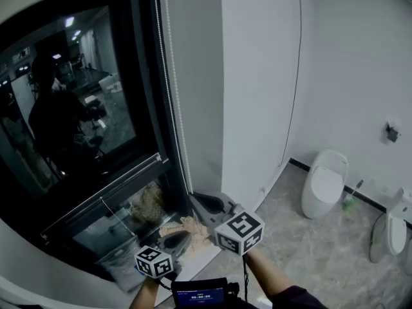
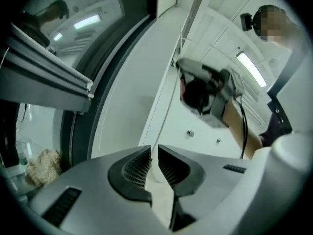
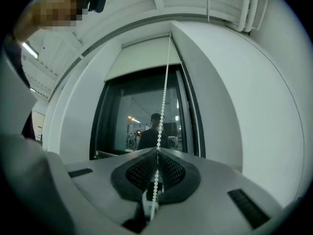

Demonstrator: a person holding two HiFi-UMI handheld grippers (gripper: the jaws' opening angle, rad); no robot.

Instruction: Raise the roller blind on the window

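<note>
A white bead chain (image 1: 172, 89) hangs down the right edge of the dark window (image 1: 84, 108). My right gripper (image 1: 209, 203) is at the chain's lower end, shut on it. The beads run up from between its pads (image 3: 157, 153) to the roller blind (image 3: 142, 58), which covers only the top of the glass. My left gripper (image 1: 177, 240) is lower and to the left, above the sill. Its jaws (image 2: 153, 153) stand slightly apart with nothing seen between them. A thin cord (image 2: 167, 109) runs down the white wall towards its tips. The right gripper (image 2: 205, 94) shows above it.
A crumpled cloth (image 1: 193, 227) and a bag (image 1: 151, 201) lie on the sill below the window. White floor fixtures (image 1: 325, 184) (image 1: 394, 227) and a green brush (image 1: 351, 198) stand on the tiled floor at the right. A thin cable (image 1: 296, 76) hangs down the wall.
</note>
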